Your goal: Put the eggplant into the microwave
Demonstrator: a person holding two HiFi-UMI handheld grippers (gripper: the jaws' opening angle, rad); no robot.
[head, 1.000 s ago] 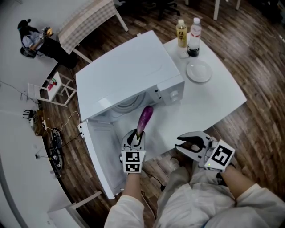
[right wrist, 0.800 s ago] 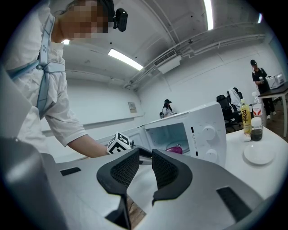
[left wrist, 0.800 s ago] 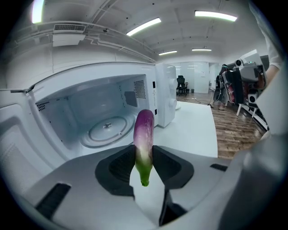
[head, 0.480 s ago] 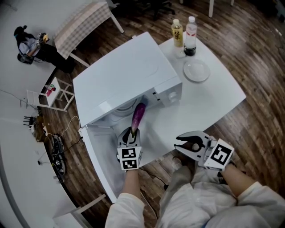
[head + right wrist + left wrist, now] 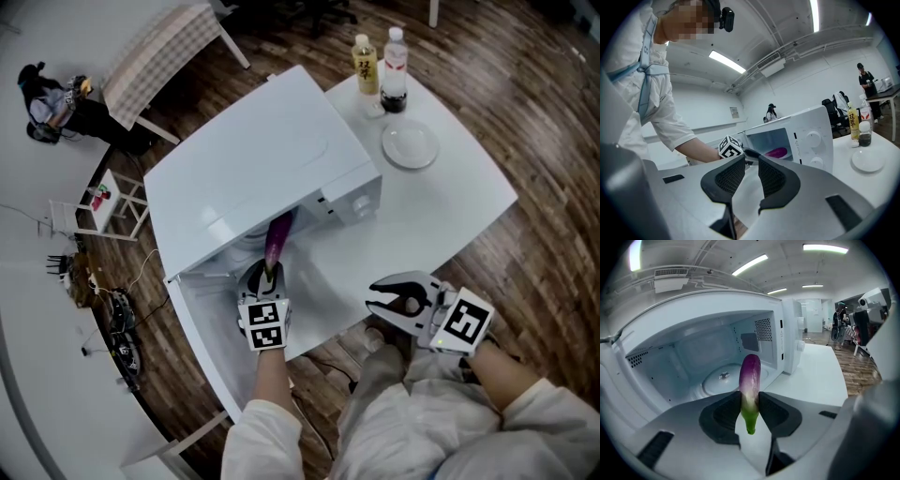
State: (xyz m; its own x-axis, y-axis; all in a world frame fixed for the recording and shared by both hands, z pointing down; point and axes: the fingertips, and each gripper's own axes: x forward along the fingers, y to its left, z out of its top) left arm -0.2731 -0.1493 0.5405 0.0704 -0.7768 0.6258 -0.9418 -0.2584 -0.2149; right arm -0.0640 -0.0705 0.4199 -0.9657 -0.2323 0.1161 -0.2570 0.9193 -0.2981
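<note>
The purple eggplant (image 5: 278,239) with a green stem end (image 5: 750,380) is clamped by its lower part in my left gripper (image 5: 265,277), which is shut on it. Its tip points into the open cavity of the white microwave (image 5: 253,169), above the round turntable (image 5: 723,379). The microwave door (image 5: 216,347) hangs open at the left. In the right gripper view the eggplant (image 5: 776,152) shows inside the door opening. My right gripper (image 5: 380,305) is open and holds nothing, level, off the white table's (image 5: 441,206) front edge.
A white plate (image 5: 410,144) and two bottles (image 5: 363,64) stand at the table's far right corner. The microwave's control knobs (image 5: 813,138) face the right gripper. A checked bench (image 5: 159,47) and a small stool (image 5: 103,202) stand on the wood floor at the left.
My left gripper has carried the eggplant forward and to the left, so its tip now reaches into the microwave's opening. The right gripper has stayed where it was.
</note>
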